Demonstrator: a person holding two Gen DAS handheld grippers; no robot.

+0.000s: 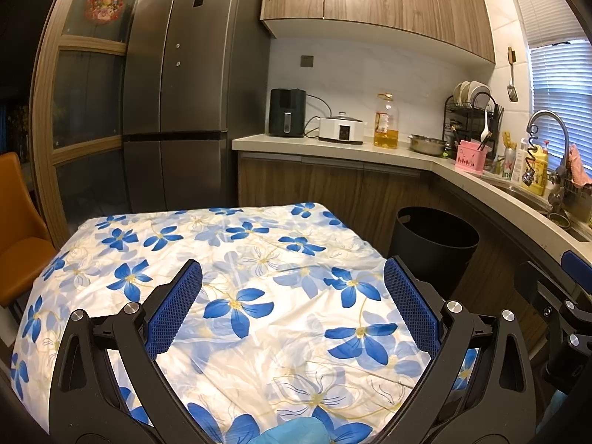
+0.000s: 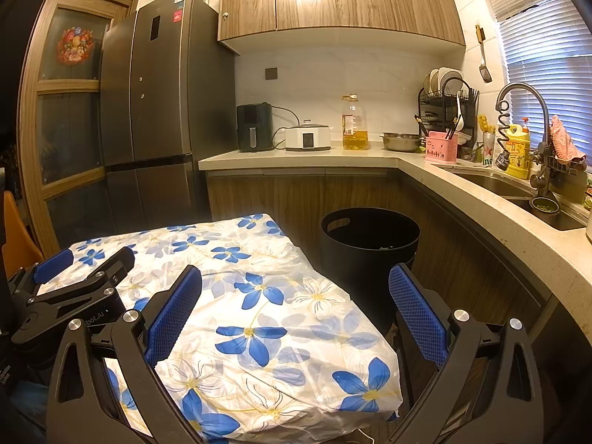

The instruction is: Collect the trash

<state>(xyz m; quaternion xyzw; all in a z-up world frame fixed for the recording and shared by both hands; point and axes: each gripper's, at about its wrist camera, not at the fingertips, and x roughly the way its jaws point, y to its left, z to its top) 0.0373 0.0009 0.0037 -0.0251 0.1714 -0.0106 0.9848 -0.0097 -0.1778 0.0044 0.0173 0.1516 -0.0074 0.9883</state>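
No trash shows on the flower-print cloth (image 1: 236,296) covering the worktop; how it would handle cannot be judged. The black bin (image 2: 370,244) stands just beside the worktop, under the counter. Left gripper (image 1: 292,281) and right gripper (image 2: 296,288) hover with fingers spread, empty.

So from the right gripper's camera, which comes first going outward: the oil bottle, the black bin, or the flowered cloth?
1. Flowered cloth: directly under the open right gripper, to its left.
2. Black bin: on the floor just beyond, right of the table.
3. Oil bottle: farthest, on the back counter.
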